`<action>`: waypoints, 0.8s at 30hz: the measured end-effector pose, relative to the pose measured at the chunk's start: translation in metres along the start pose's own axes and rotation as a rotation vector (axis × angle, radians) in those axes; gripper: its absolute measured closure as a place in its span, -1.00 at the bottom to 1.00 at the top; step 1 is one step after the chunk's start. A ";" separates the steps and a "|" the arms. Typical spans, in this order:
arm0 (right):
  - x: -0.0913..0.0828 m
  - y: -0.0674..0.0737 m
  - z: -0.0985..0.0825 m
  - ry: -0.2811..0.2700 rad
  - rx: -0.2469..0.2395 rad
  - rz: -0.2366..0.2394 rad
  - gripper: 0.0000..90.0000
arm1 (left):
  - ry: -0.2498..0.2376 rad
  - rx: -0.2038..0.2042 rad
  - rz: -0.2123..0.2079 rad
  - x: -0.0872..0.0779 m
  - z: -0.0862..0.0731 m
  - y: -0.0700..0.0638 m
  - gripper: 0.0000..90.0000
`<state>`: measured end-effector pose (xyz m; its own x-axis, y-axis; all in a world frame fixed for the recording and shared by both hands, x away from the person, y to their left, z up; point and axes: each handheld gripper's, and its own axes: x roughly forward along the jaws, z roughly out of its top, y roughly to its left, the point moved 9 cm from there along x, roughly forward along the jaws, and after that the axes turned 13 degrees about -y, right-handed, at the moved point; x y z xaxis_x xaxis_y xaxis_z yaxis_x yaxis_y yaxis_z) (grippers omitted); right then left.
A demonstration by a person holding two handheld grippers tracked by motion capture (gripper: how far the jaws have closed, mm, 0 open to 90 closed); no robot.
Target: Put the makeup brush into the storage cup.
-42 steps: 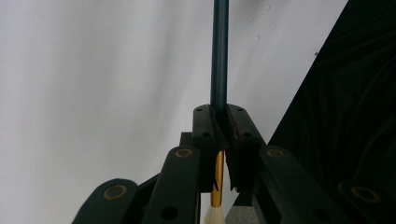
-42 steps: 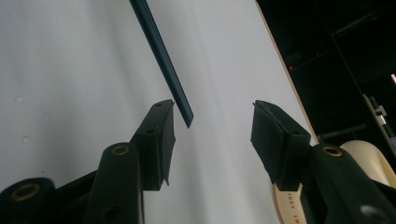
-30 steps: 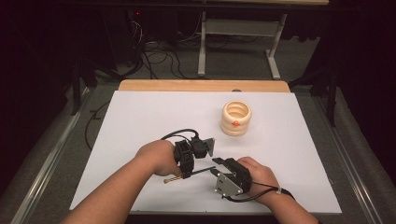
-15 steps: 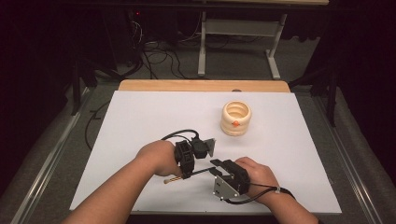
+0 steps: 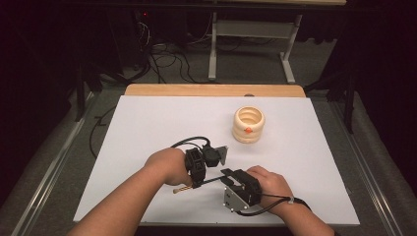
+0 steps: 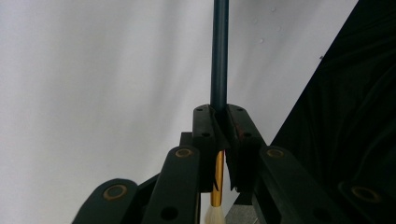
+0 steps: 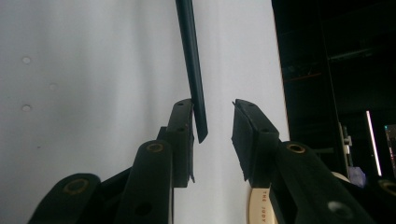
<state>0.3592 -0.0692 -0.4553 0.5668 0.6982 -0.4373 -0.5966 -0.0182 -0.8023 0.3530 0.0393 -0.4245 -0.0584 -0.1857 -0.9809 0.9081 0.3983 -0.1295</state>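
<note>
right gripper [image 7: 212, 126] jaws have just been closing around the paintbrush [image 6: 219, 60] handle's tip, not yet pinching. left gripper [image 6: 223, 140] at nine o'clock clamps it near the ferrule. light, stiff, slick; grip the handle.

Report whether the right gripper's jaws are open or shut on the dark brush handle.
Open. The right gripper has just been closing, yet a gap remains: the dark brush handle ends between the jaws, near one pad, clear of the other.
</note>
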 end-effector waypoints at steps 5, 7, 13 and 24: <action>0.001 -0.001 -0.001 0.006 -0.007 0.002 0.63 | -0.004 -0.002 0.005 0.001 0.002 0.002 0.85; 0.002 -0.001 -0.002 0.008 -0.005 0.001 0.63 | -0.003 -0.003 0.006 0.001 0.002 0.003 0.85; 0.005 -0.002 -0.003 0.015 -0.005 -0.001 0.70 | -0.009 -0.010 0.006 0.000 0.003 0.005 0.85; 0.007 -0.001 -0.002 0.019 -0.002 0.004 0.76 | -0.006 -0.011 0.004 -0.001 0.001 0.005 0.85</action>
<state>0.3649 -0.0661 -0.4582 0.5752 0.6845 -0.4479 -0.5976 -0.0223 -0.8015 0.3585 0.0404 -0.4241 -0.0523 -0.1898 -0.9804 0.9034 0.4093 -0.1274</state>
